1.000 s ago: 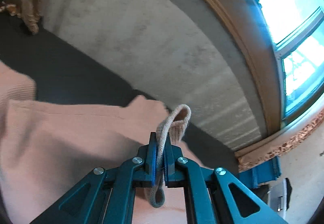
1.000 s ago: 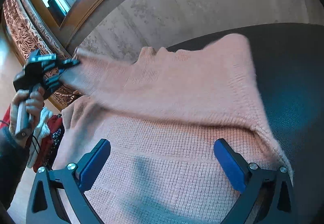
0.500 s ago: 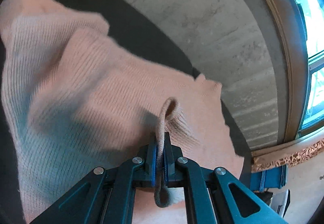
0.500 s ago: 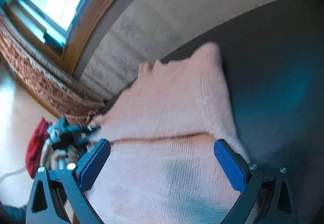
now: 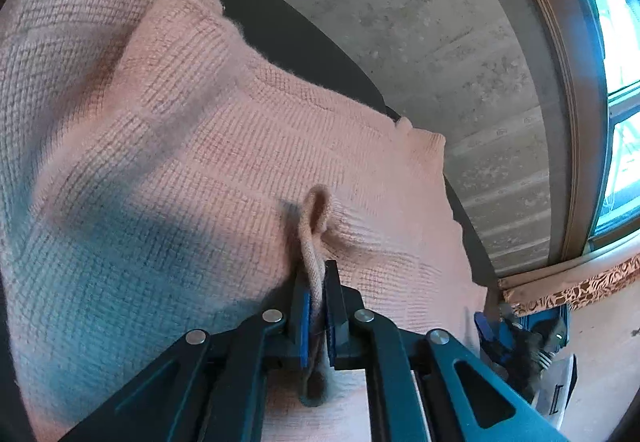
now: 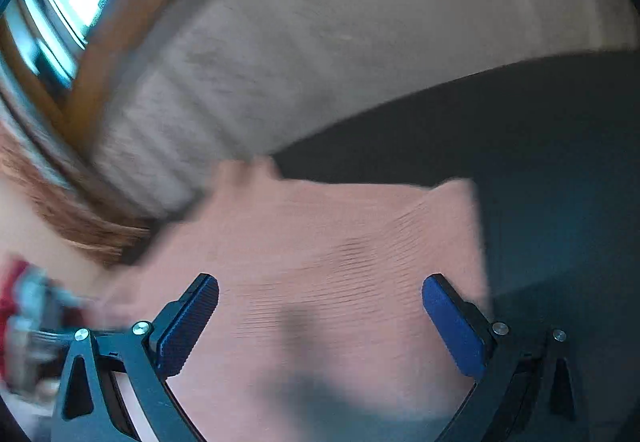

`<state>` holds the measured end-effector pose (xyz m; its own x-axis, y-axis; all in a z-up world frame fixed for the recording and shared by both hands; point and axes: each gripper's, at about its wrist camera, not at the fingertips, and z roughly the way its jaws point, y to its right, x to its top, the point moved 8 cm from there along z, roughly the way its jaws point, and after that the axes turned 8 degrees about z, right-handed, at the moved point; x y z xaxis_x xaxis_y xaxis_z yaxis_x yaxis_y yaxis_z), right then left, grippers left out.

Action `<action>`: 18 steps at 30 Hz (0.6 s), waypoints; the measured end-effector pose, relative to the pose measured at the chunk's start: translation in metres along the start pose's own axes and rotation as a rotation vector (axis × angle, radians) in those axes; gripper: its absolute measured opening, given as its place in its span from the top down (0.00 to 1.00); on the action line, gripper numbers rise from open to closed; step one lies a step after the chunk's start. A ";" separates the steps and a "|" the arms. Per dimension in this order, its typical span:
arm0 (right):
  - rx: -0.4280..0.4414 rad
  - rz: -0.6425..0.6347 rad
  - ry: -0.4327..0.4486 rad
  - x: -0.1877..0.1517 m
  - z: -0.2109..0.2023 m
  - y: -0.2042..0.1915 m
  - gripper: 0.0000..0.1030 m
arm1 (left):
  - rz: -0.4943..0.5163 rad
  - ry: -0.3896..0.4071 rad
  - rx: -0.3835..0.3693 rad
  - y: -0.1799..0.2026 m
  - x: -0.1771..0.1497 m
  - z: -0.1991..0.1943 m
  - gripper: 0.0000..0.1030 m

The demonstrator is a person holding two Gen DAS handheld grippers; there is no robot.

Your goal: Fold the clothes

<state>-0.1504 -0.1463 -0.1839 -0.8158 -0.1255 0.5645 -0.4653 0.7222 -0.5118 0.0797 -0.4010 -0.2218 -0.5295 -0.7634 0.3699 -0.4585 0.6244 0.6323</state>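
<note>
The pink knitted sweater [image 5: 192,146] lies spread over a dark round bench [image 5: 304,42], its far edge reaching toward the bench rim next to a rough grey wall [image 5: 420,14]. The left gripper [image 5: 316,306] is clamped tight on a ribbed cuff [image 5: 314,226] of the sweater: the cuff's edge stands up as a small loop just past the blue pads [image 5: 305,316], and a bit of knit hangs down behind them. The cuff is held over the body of the garment, close above the fabric. A rounded fold of sweater rises at the upper left of the left wrist view, and a shadow darkens the knit on the left side.

The right gripper [image 6: 320,322] stands spread wide with nothing between its fingers [image 6: 454,330]; it is poised over the near part of the sweater [image 6: 320,242], and whether it touches the knit cannot be told. This view is smeared by motion blur. Beyond the garment the dark bench [image 6: 520,130] shows bare to the right.

A wooden-framed window [image 5: 580,82] sits above the wall, with a patterned brown trim [image 5: 568,290] below it. At the left edge of the right wrist view something red [image 6: 12,282] shows, too blurred to identify.
</note>
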 end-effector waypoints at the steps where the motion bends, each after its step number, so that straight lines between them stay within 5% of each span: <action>1: 0.019 0.017 0.012 0.003 -0.002 0.002 0.00 | 0.000 -0.003 -0.001 0.000 0.000 -0.001 0.96; 5: 0.050 0.037 0.016 0.004 -0.002 0.005 0.00 | 0.056 -0.008 0.030 -0.001 -0.001 -0.007 0.96; 11: -0.013 -0.017 0.009 0.001 0.006 0.000 0.00 | -0.042 -0.002 -0.110 -0.009 0.004 -0.020 0.86; 18: -0.153 -0.129 -0.017 -0.006 0.014 -0.005 0.00 | -0.005 -0.013 -0.050 0.003 0.016 -0.017 0.77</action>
<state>-0.1477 -0.1589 -0.1940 -0.7590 -0.2348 0.6073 -0.5100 0.7943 -0.3303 0.0821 -0.4138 -0.2019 -0.5366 -0.7642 0.3579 -0.4248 0.6111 0.6679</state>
